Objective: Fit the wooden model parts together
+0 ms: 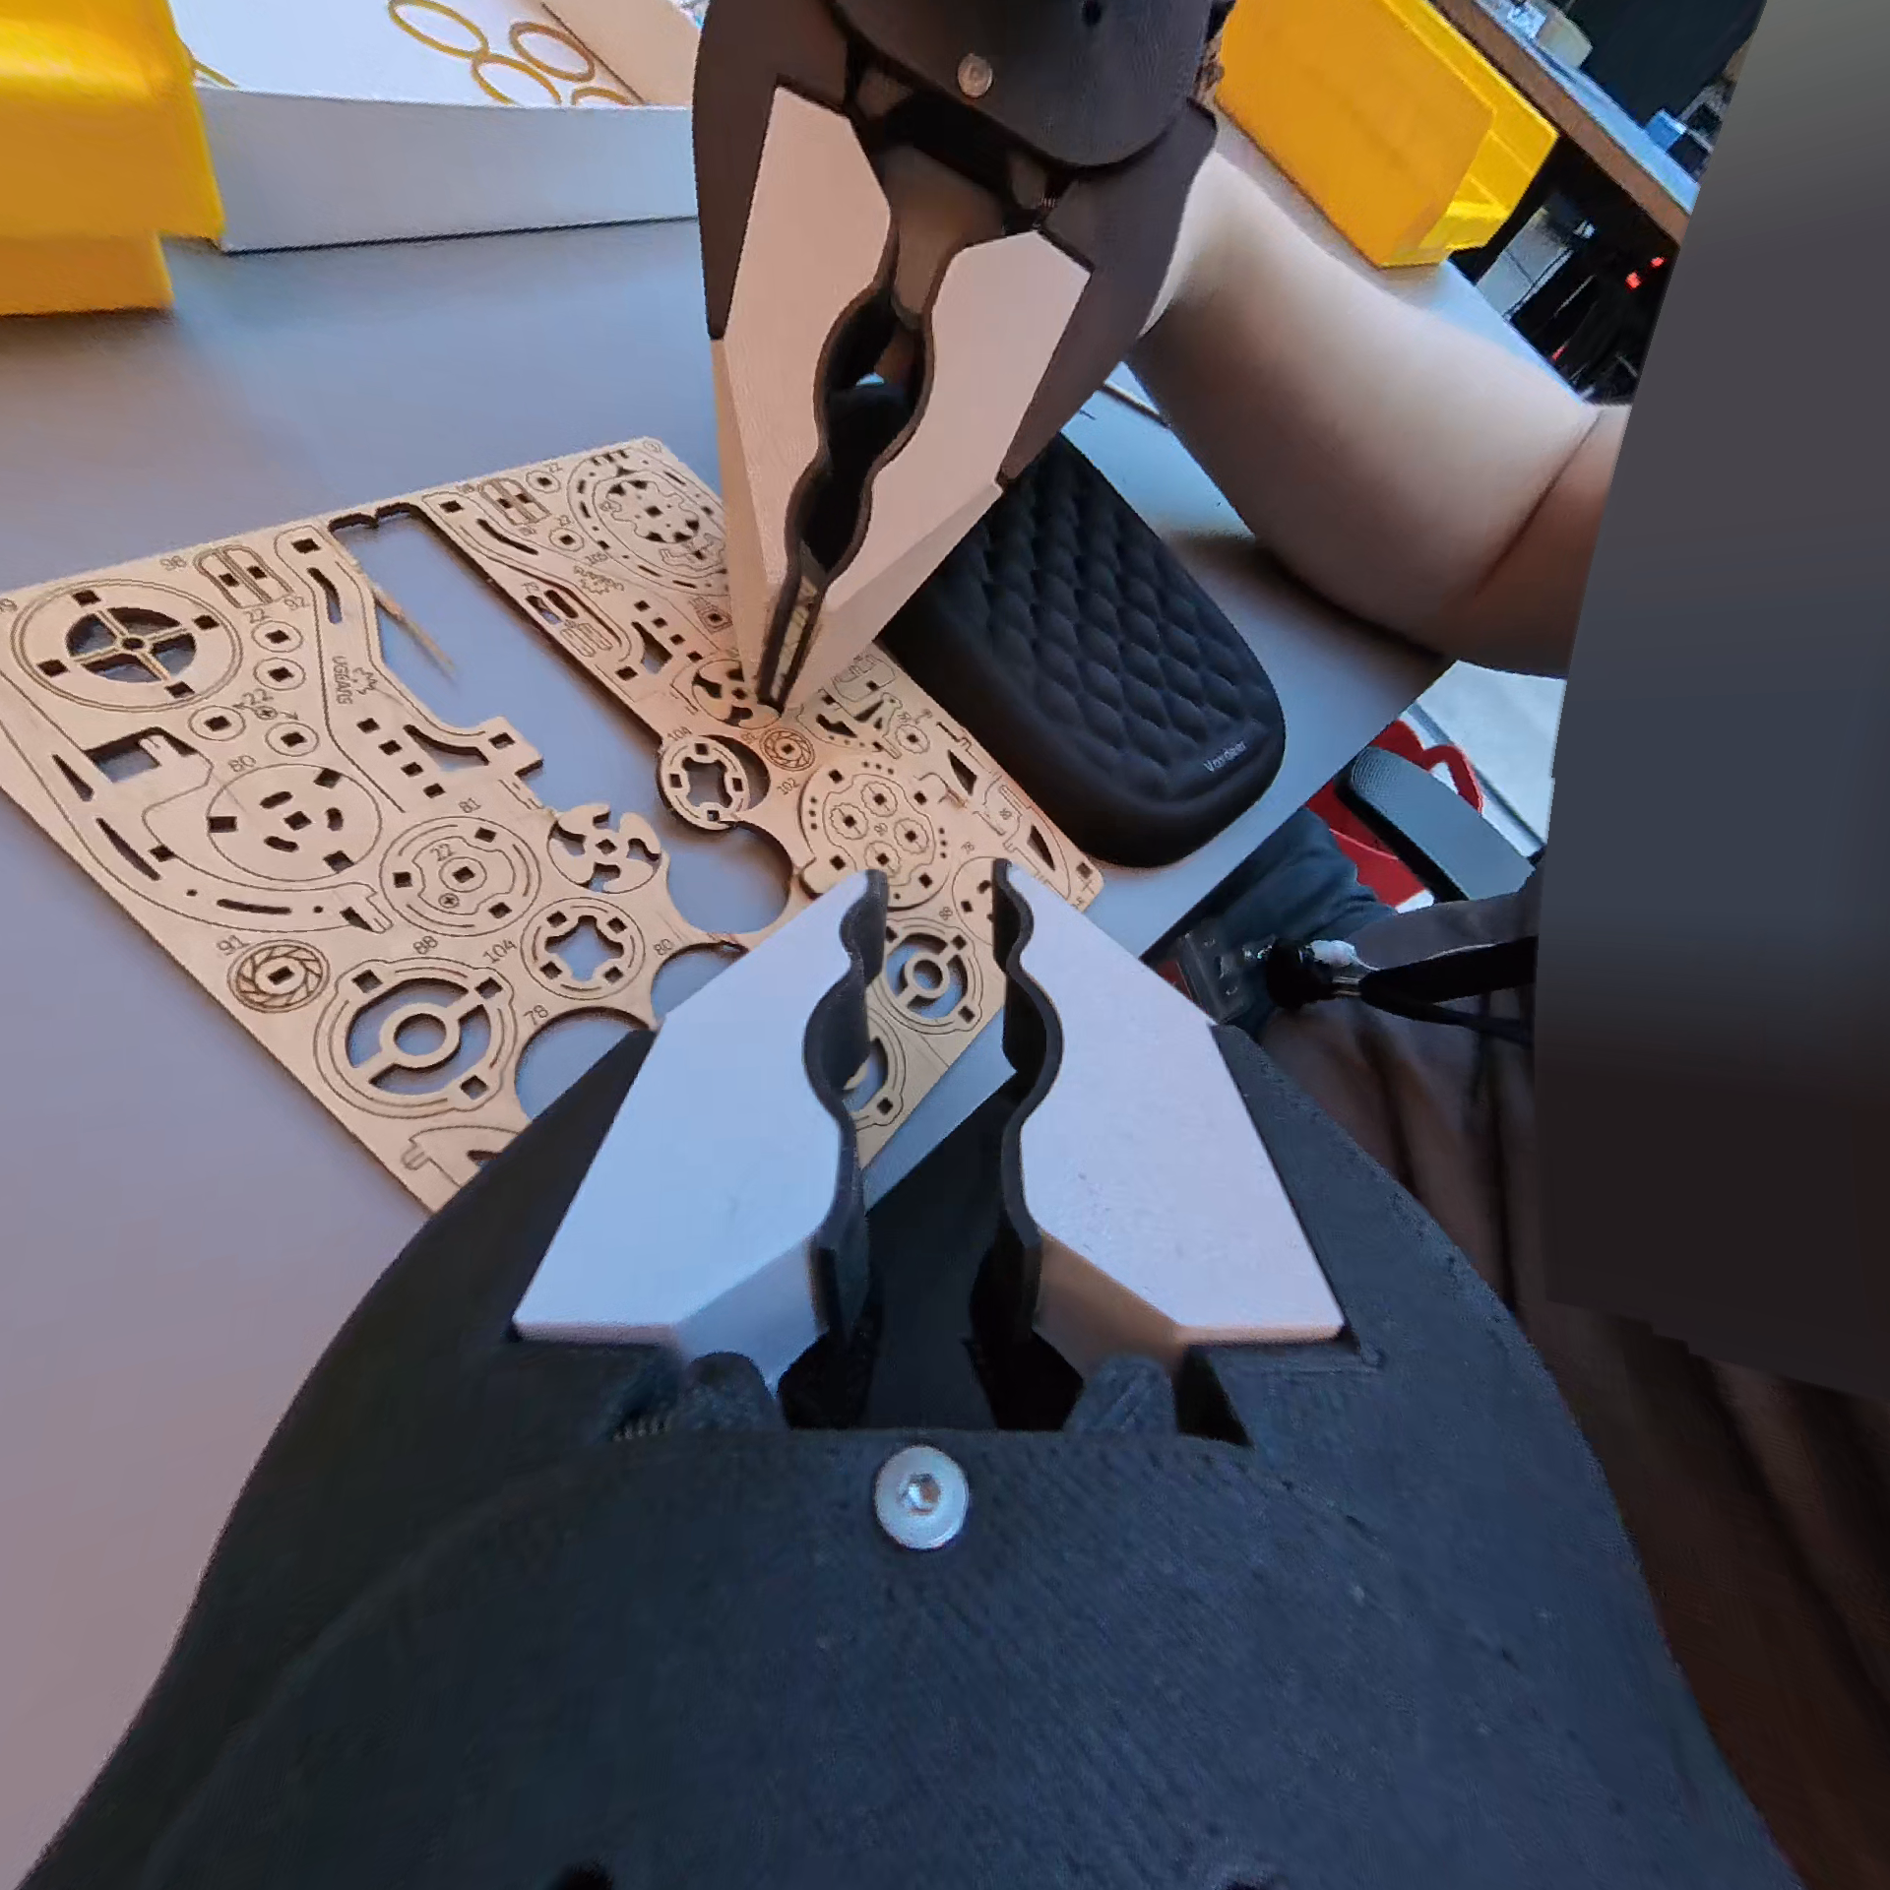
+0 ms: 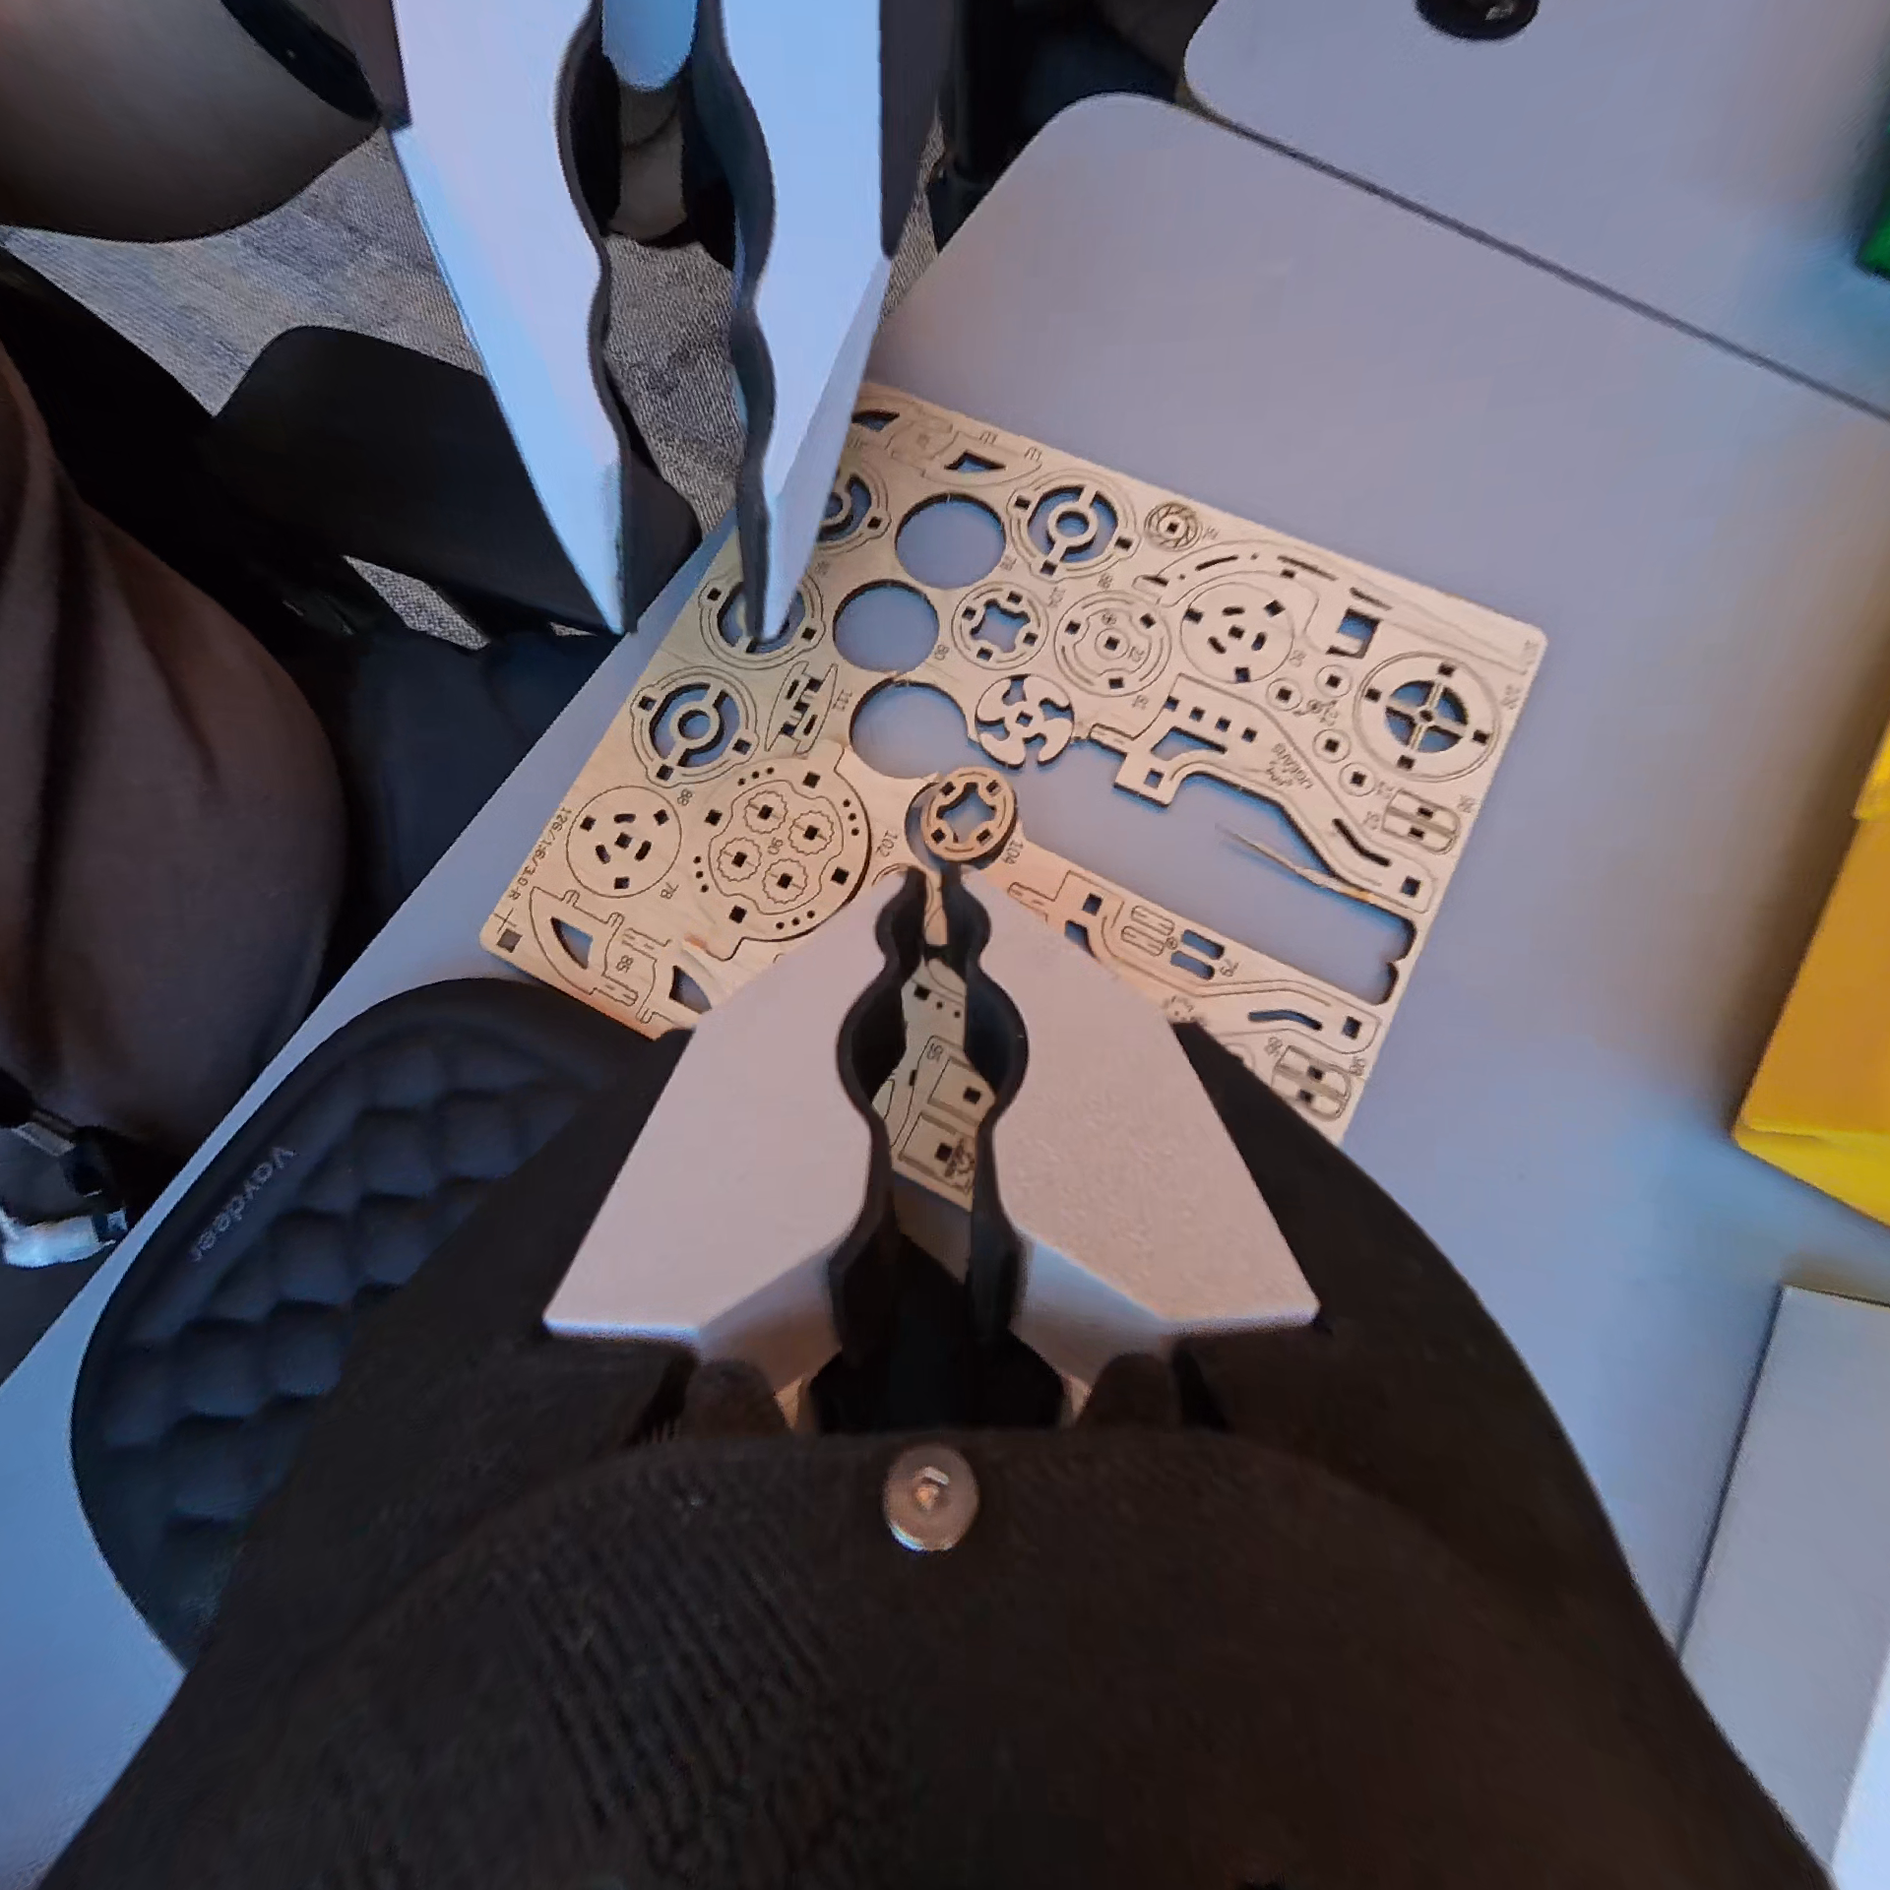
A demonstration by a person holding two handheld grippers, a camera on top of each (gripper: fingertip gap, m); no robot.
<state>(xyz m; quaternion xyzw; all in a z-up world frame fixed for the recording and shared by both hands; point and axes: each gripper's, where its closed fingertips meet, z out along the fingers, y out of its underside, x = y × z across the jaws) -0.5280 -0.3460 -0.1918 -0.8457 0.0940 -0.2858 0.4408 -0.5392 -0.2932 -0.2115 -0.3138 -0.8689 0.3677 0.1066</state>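
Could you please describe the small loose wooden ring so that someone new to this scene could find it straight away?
On the grey table lies a pale wooden parts sheet. Near its middle, just ahead of the right gripper, sits the ring. Unlike the neighbouring discs, it has popped out of the sheet and has a star-shaped hole.

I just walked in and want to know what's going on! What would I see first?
First, the flat wooden sheet full of cut-out wheels and gears, lying on the grey table. The right gripper pokes its nearly shut jaws down onto it, beside a small ring-shaped piece that has popped loose. The left gripper hovers over the sheet's near edge, jaws slightly apart and holding nothing, next to a black padded wrist rest.
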